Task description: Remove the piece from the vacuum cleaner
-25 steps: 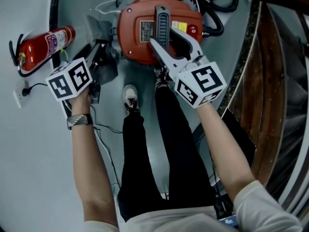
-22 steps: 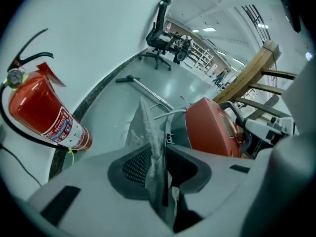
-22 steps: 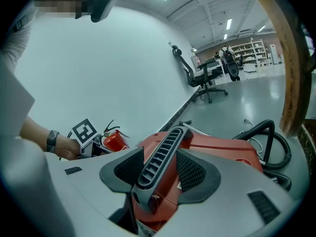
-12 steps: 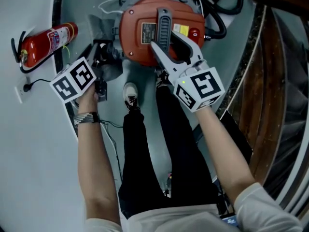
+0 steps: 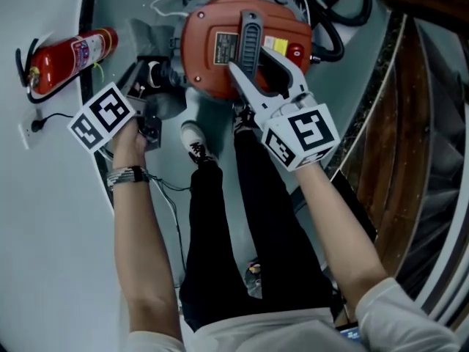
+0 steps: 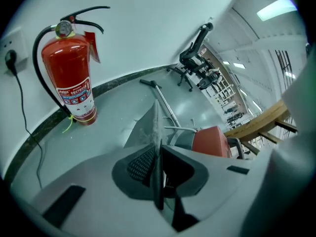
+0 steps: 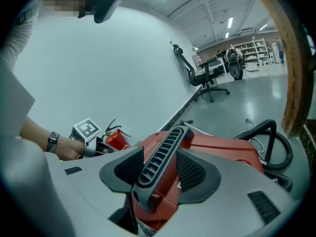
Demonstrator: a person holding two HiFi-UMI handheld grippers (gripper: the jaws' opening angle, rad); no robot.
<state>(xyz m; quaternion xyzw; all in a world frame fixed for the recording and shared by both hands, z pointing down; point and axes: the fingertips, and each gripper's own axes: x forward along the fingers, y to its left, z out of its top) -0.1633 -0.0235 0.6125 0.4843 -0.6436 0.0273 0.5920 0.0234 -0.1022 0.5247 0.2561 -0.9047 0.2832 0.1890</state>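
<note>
We see an orange-red vacuum cleaner (image 5: 212, 57) with a dark grey ribbed handle (image 5: 247, 39), a red fire extinguisher (image 5: 69, 59), black trousers (image 5: 212, 233) and black-and-white marker cubes (image 5: 302, 136).

- Lit brightly and evenly from ceiling strips (image 6: 279, 8); cool bluish cast throughout.
- Casts only soft, faint shadows on the pale floor (image 7: 232, 107); shows a milky glare there.
- Gives a mild sheen on the vacuum (image 5: 201, 28).
- Bends hard at the edges of both gripper views, with black corners.
- Goes soft in the nearest foreground of both gripper views; keeps the extinguisher (image 6: 69, 78) crisp.
- Looks slightly soft and grainy in the head view, darker at right over the woodwork (image 5: 418, 123).
</note>
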